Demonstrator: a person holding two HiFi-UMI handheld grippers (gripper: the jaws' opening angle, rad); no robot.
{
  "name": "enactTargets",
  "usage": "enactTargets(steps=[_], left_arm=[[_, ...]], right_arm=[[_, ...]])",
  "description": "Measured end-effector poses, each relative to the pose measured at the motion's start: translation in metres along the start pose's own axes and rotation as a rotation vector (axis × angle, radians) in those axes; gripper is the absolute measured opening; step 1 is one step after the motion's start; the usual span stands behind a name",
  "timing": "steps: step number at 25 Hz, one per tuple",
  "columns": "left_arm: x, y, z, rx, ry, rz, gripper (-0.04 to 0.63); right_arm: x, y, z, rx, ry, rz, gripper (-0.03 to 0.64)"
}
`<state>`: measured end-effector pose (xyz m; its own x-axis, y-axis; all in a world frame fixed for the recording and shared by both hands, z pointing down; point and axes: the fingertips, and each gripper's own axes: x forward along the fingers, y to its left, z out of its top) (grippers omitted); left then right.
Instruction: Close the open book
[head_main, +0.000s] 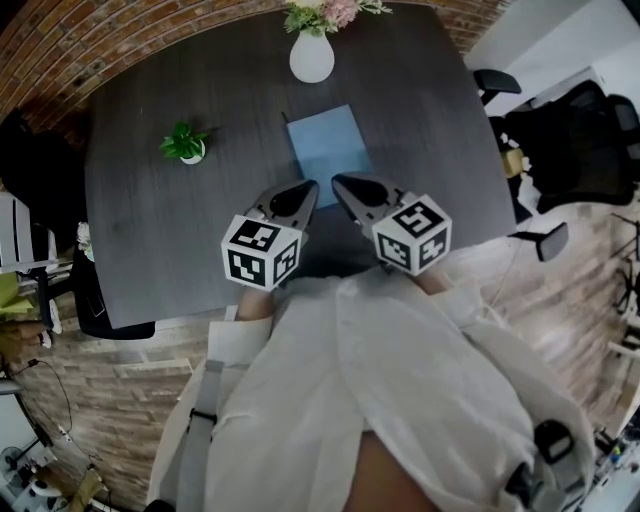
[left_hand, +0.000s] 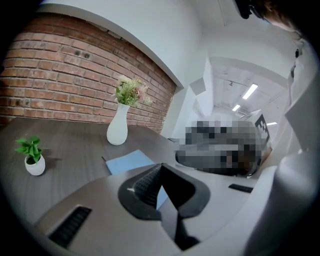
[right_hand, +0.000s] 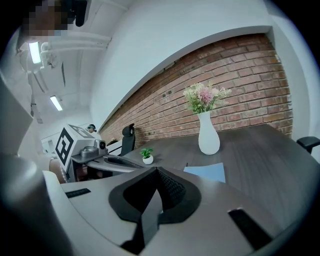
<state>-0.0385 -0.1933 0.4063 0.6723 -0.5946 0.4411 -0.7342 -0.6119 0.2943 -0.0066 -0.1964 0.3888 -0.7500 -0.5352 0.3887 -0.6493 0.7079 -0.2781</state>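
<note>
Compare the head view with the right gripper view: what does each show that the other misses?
Only the head view: the person's white shirt and the black-and-white marker cube on the right gripper.
Only the right gripper view: long ceiling lights, and that gripper's jaws seen close up, shut with nothing between them.
Both: the flat blue book, the white vase of flowers, the small green potted plant, the dark grey wooden table, the red brick wall and the left gripper.
</note>
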Motion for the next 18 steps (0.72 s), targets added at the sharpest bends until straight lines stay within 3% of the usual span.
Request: enactTargets(steps=[18], left_arm=[[0.0001,-0.0038,-0.0092,-0.031,0.028,-0.012,0.005]], right_arm=[[-0.0038,-0.0017,-0.0014,0.013,-0.004,0.002,0.005]])
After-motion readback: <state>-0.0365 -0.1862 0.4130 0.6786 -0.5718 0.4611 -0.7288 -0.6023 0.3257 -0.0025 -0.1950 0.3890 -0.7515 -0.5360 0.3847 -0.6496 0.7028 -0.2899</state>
